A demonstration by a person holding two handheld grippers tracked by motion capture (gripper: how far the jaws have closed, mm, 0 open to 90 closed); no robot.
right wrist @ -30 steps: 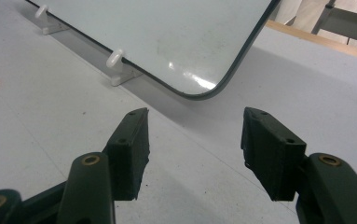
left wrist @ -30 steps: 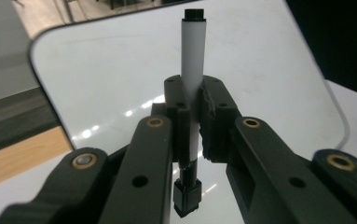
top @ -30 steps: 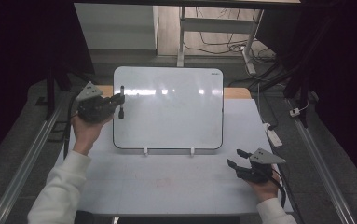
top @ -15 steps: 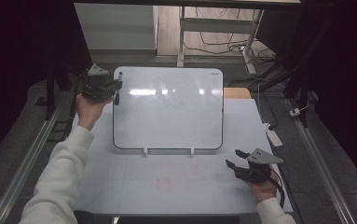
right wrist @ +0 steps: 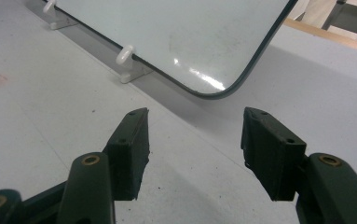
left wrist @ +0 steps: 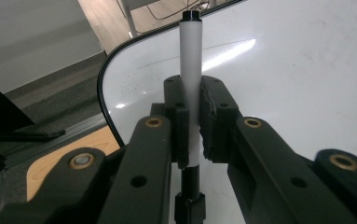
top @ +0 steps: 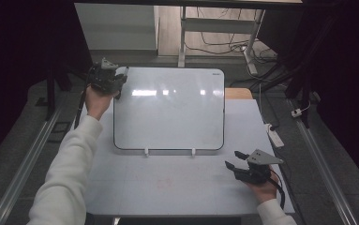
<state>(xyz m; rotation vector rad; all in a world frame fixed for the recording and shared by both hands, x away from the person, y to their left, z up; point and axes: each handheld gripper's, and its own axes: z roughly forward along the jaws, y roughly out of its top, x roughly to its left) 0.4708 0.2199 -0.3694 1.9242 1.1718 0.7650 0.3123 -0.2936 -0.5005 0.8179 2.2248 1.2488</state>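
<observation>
While left tongs pinch a marker, its tip hidden, right tongs gape

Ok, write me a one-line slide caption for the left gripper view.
Left gripper clamped on a white marker, black end pointing ahead, poised at the rounded corner of the whiteboard.

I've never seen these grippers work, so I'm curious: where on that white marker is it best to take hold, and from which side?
Across the middle of the marker's white barrel, as the left gripper does now: the barrel is round, straight and slim, so flat pads closing from opposite sides sit squarely, leaving both black ends free near the whiteboard.
</observation>
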